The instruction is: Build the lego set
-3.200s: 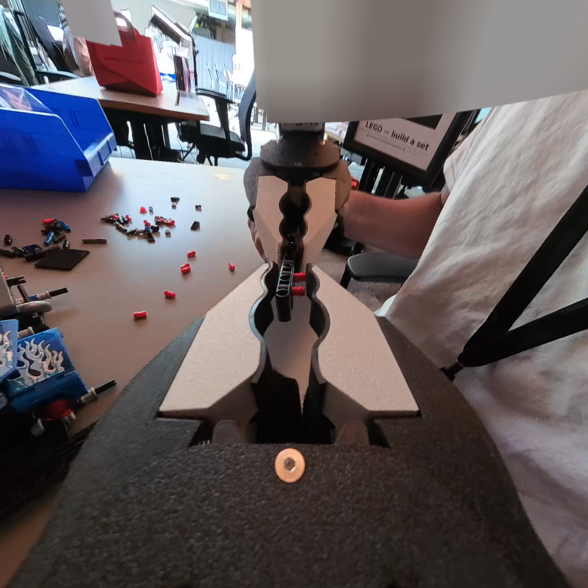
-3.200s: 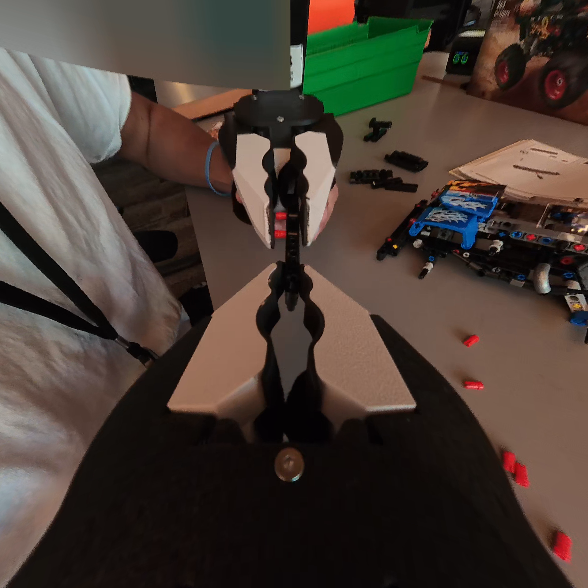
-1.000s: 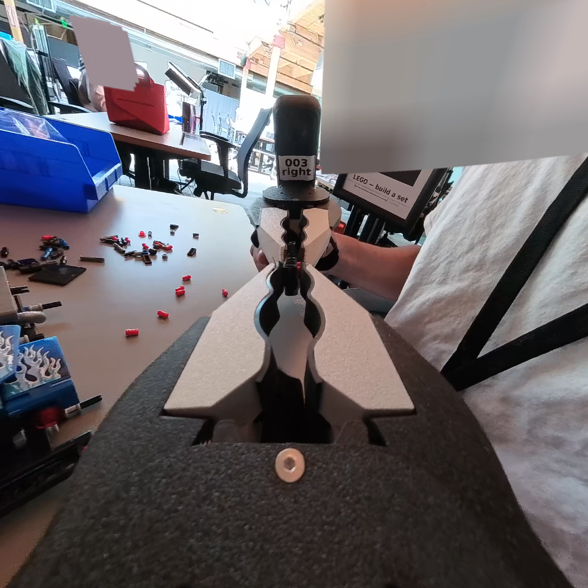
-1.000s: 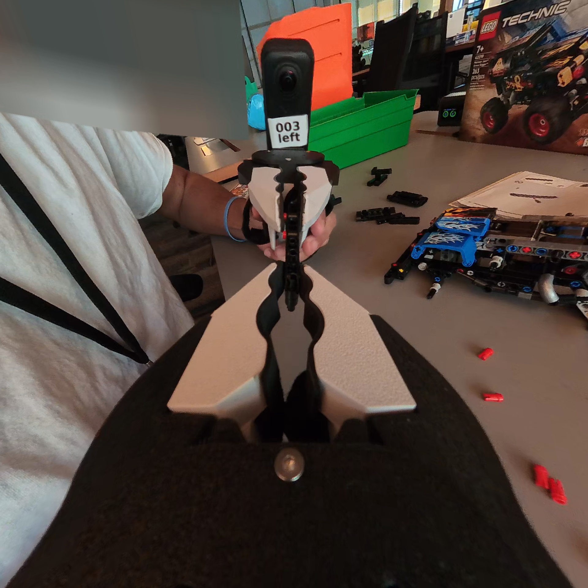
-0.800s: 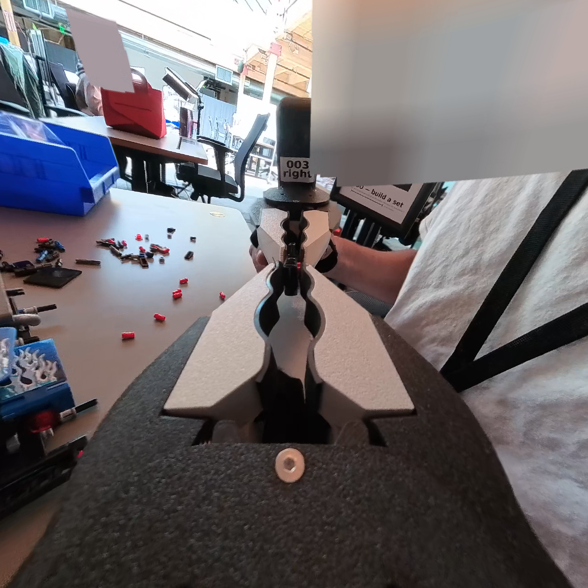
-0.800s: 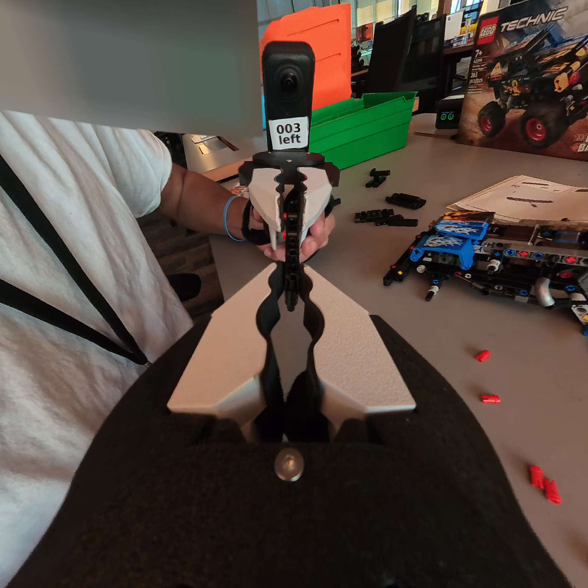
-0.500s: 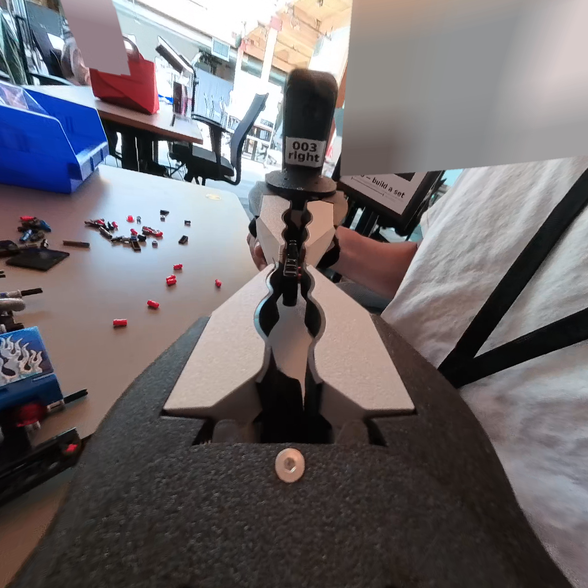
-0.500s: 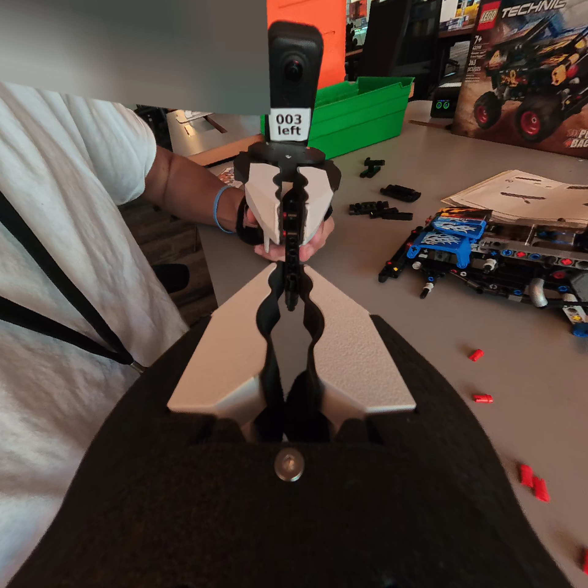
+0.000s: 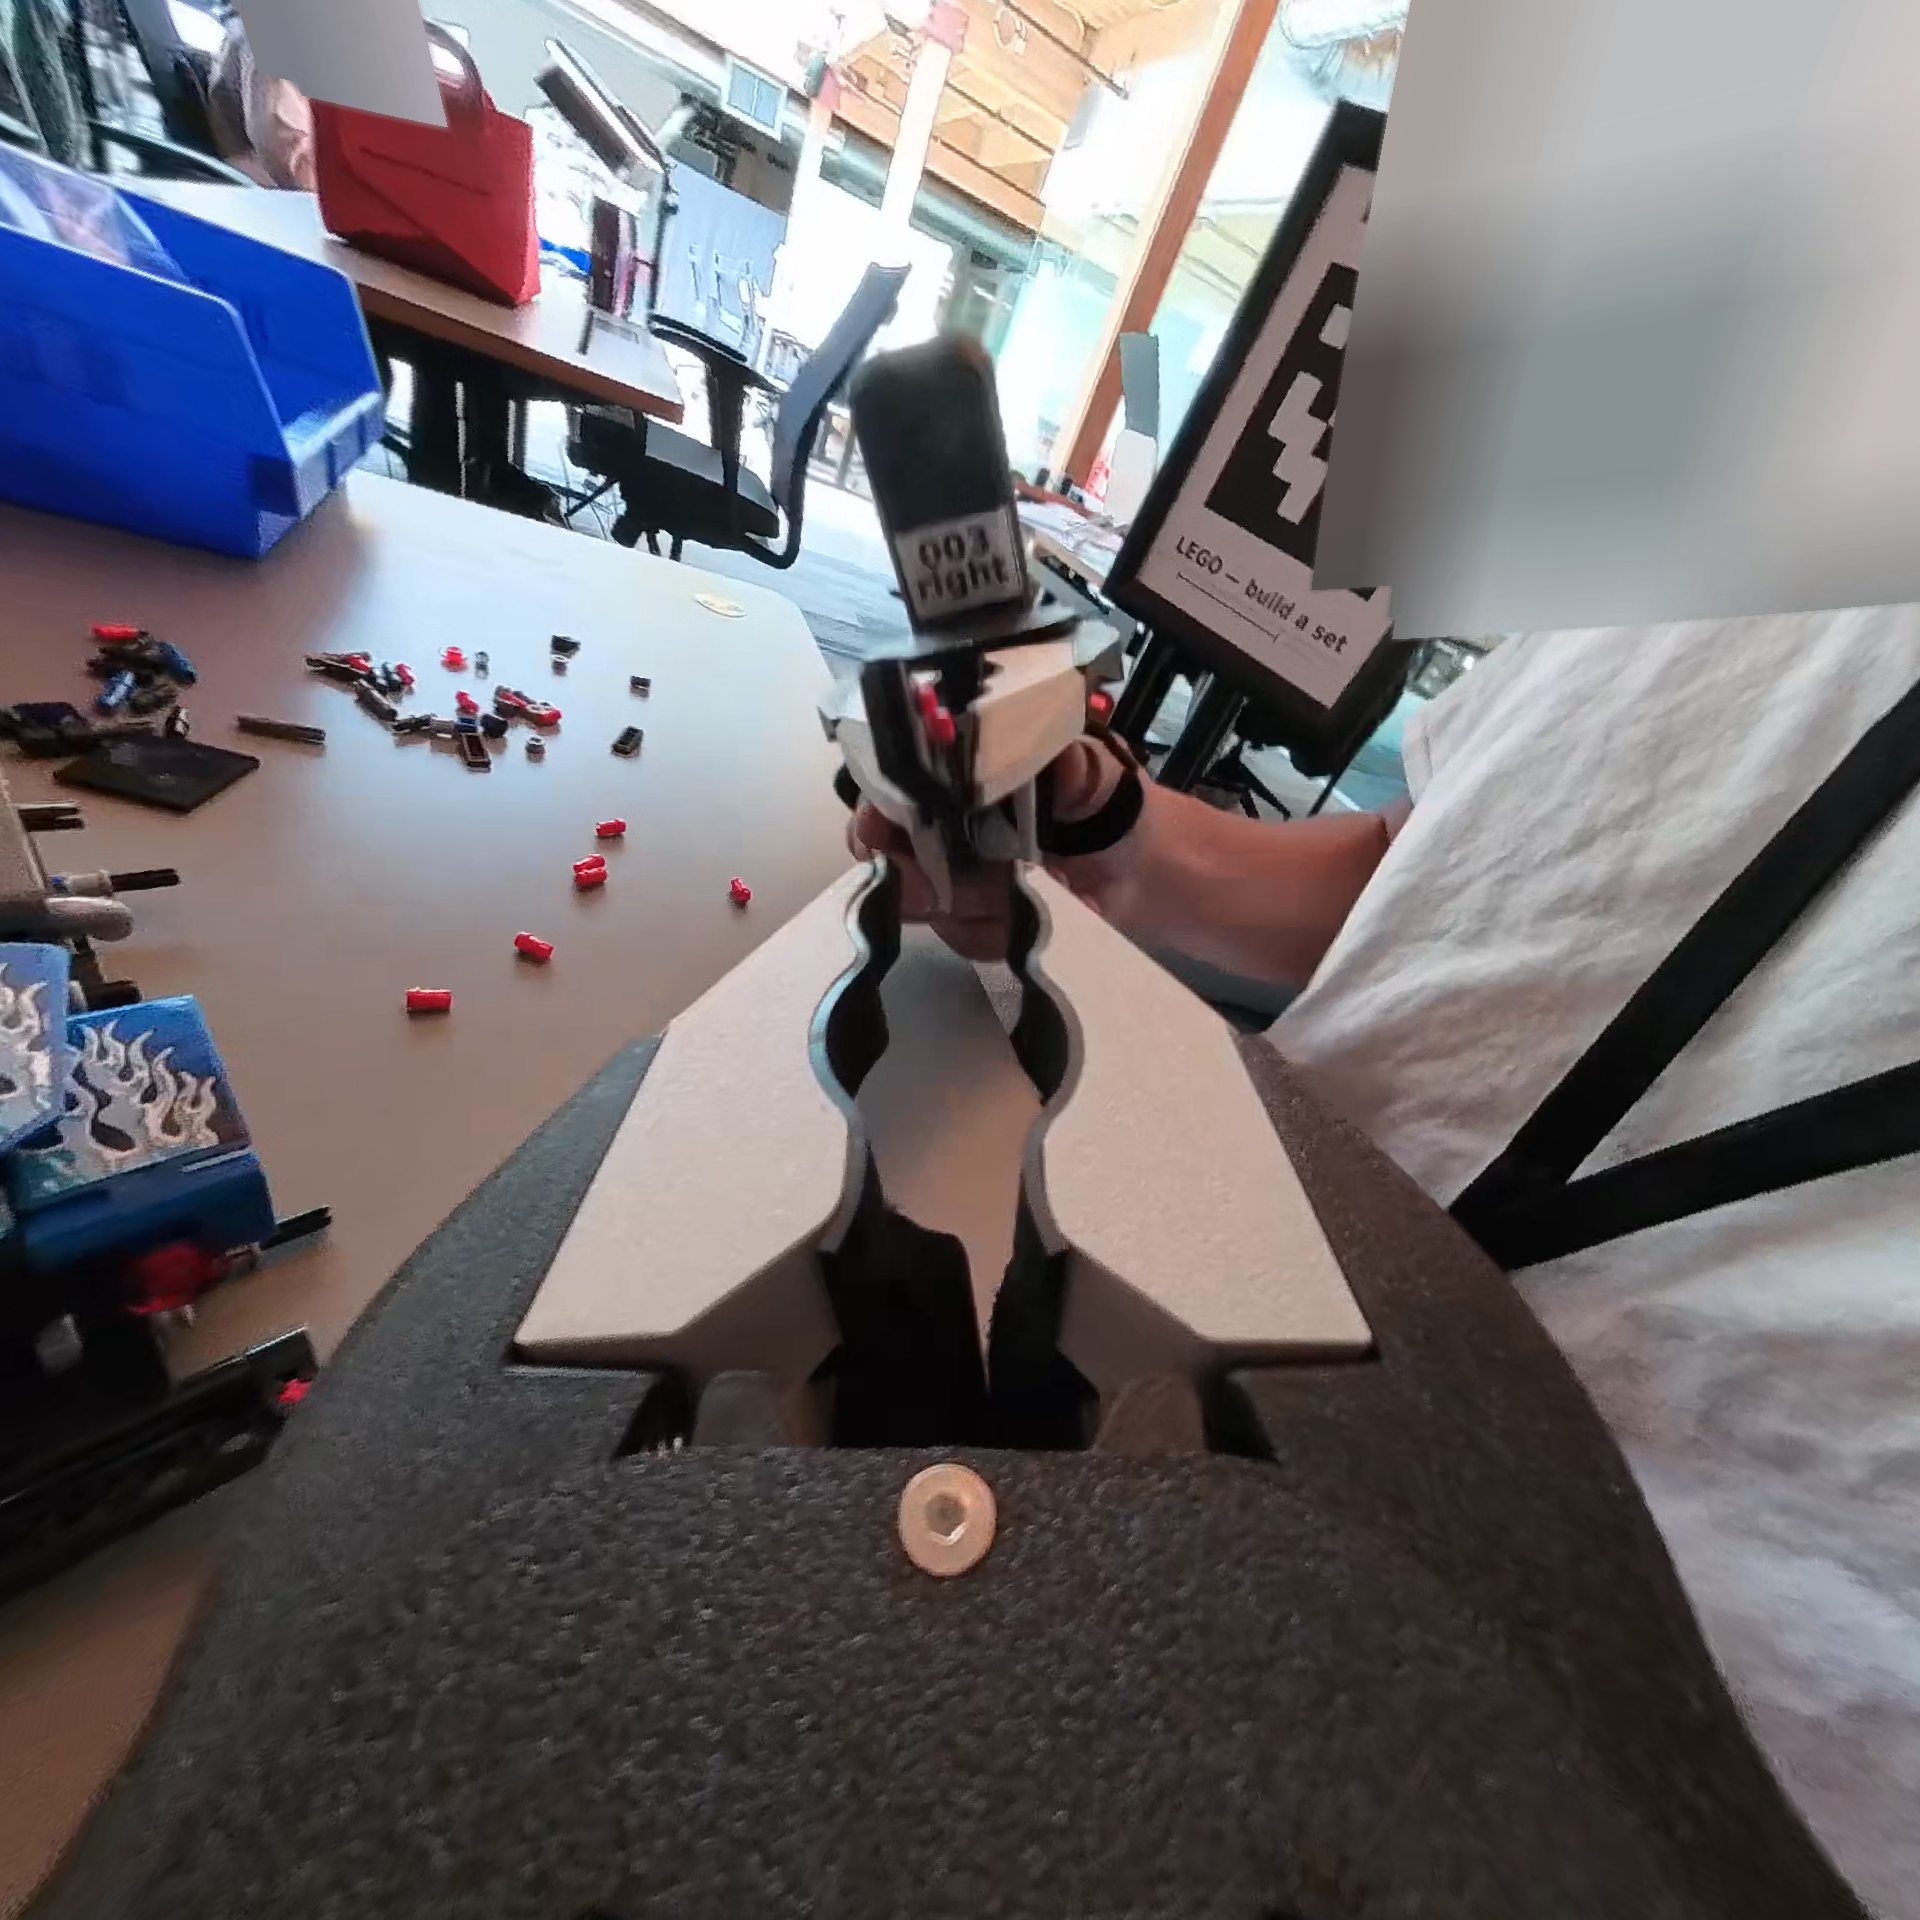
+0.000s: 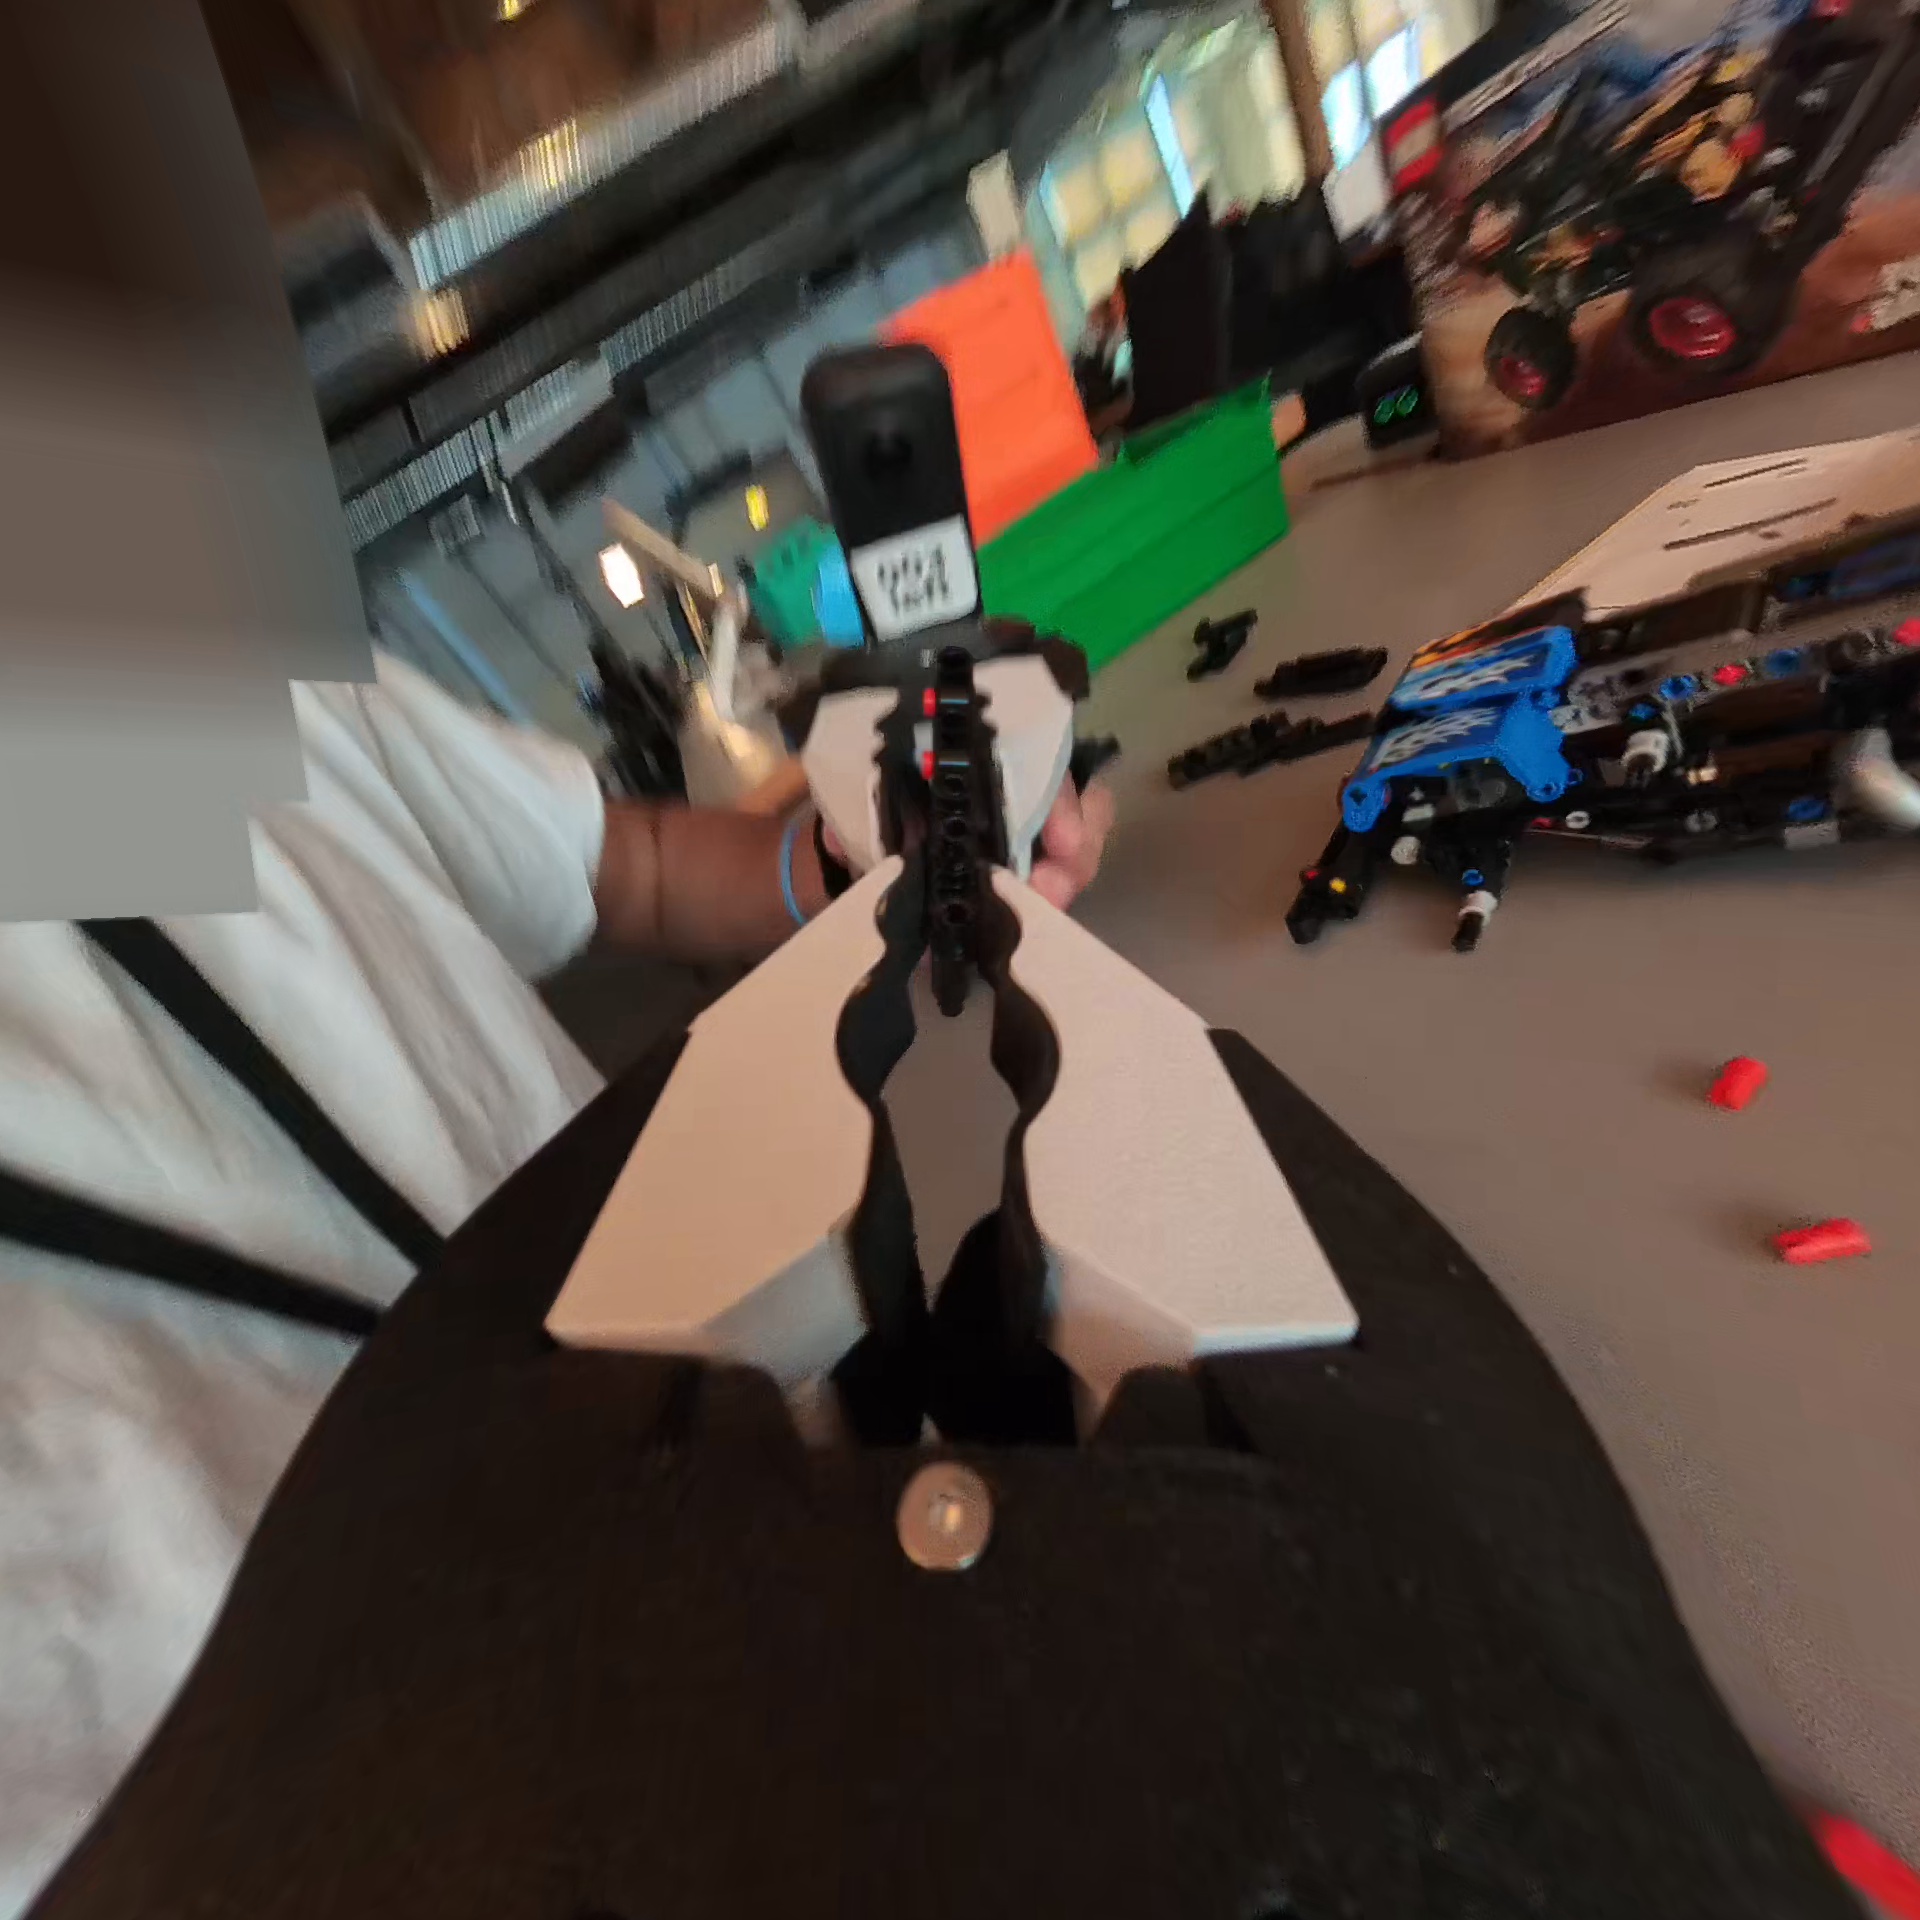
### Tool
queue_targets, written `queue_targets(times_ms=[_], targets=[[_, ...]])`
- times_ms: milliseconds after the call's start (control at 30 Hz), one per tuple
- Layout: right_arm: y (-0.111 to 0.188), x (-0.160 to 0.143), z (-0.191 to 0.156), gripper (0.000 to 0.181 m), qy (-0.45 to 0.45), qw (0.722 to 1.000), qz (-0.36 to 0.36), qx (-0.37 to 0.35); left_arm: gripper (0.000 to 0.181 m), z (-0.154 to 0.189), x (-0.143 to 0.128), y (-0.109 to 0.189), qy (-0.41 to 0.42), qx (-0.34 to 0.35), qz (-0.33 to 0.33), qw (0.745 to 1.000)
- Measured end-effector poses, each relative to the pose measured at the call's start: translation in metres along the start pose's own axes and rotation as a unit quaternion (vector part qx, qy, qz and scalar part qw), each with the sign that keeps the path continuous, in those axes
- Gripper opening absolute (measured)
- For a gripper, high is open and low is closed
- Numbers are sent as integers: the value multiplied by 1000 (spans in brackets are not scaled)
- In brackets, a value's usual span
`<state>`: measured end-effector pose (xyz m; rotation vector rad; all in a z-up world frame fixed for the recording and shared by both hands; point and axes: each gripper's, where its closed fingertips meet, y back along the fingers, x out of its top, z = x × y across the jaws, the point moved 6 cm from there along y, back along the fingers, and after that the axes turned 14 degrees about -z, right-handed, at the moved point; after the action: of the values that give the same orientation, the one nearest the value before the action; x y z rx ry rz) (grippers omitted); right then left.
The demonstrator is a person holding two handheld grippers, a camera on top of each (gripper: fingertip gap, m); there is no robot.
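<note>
A black Technic beam (image 10: 951,831) with two red pins near its far end is clamped between the tips of my right gripper (image 10: 948,894), standing up and tilted away. My left gripper (image 9: 951,894) is open and empty, its tips just short of the right gripper (image 9: 951,821). In the left wrist view the beam (image 9: 914,748) shows in the right gripper's jaws with its red pins. The left gripper's white fingers (image 10: 1039,748) stand spread behind the beam. The part-built truck chassis with blue flame panels (image 10: 1475,707) lies on the table and shows at the left edge of the left wrist view (image 9: 135,1101).
Loose red pins (image 9: 530,945) (image 10: 1735,1081) and small black parts (image 10: 1278,727) lie on the grey table (image 9: 416,831). A blue bin (image 9: 156,364), a green bin (image 10: 1143,530), an instruction booklet (image 10: 1766,499) and the set's box (image 10: 1662,208) stand farther back. The person's white shirt (image 9: 1662,935) is close beside both grippers. Only a small space, under 4 cm, lies between the two pairs of fingers.
The left gripper has opened and let go of the beam. The right gripper now holds the beam alone and has tilted and pulled back a little.
</note>
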<state>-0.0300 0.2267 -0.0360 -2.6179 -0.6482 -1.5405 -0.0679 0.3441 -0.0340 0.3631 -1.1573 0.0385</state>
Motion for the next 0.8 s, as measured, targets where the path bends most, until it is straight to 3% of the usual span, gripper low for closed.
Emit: queue_targets(times_ms=[100,167,400,667,700,800], targets=[[-7,0,3,7,-83,994,72,15,7,-1,5,0,27,-5,38,999],[-14,-1,1,7,-98,989,108,16,0,-3,6,3,44,-10,57,997],[-24,0,-3,7,-109,980,167,-19,2,-12,12,16,127,-69,131,981],[-49,-3,-8,7,-142,980,139,9,3,-10,12,20,95,-50,112,988],[-47,-1,-8,7,-145,978,147,15,12,-12,12,22,96,-47,111,988],[-33,5,-4,7,-177,956,225,65,18,-16,8,23,82,-28,90,992]])
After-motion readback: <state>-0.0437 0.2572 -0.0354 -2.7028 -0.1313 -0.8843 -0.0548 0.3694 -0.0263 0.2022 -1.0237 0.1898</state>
